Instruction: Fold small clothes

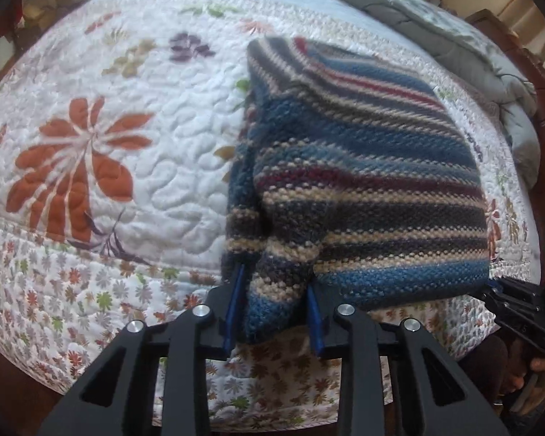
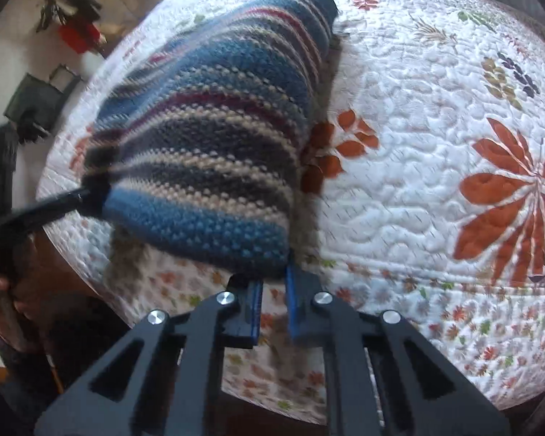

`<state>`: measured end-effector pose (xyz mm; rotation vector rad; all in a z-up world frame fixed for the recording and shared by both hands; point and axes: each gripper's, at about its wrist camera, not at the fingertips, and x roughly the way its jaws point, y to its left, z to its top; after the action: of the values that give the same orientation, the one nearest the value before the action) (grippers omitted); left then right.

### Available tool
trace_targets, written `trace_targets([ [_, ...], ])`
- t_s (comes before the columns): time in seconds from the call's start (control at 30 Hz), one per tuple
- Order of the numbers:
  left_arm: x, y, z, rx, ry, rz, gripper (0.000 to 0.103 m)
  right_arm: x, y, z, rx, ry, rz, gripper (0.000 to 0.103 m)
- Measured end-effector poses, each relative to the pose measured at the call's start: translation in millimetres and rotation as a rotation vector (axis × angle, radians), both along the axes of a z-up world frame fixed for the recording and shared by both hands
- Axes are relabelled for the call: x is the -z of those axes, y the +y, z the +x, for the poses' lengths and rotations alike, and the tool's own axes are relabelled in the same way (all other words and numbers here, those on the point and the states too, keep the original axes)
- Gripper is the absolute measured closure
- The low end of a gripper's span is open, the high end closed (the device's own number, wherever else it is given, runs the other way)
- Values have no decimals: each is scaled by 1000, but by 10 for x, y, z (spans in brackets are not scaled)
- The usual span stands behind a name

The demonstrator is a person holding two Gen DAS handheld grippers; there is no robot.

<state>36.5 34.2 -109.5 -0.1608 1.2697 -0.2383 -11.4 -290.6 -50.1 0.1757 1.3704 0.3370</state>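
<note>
Far end of the striped knit piece [image 1: 363, 167] blurry, hard to make out. Held up over the near edge of the floral quilted bedspread [image 1: 127, 152]. Left gripper [image 1: 276, 312] clamped on a bunched fold. Right gripper [image 2: 274, 305] pinching the near corner at the fingertips, blue pads partly hidden by wool. Rumpled grey duvet [image 1: 454, 36] along the far edge. Chunky, nubby stitches.
</note>
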Motion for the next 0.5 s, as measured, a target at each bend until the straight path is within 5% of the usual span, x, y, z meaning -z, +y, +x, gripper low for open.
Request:
trace_targets([
  [0.23, 100, 39, 3, -11, -3, 2, 70, 328, -125, -65, 15, 101, 32, 102],
  [0.33, -87, 94, -64, 11, -14, -47, 62, 101, -243, -116, 0, 52, 59, 87],
  [0.37, -159, 126, -84, 8, -25, -63, 55, -20, -303, -124, -2, 22, 43, 72],
  [0.5, -433, 267, -33, -20, -87, -105, 42, -415, -459, 29, 6, -58, 52, 56],
])
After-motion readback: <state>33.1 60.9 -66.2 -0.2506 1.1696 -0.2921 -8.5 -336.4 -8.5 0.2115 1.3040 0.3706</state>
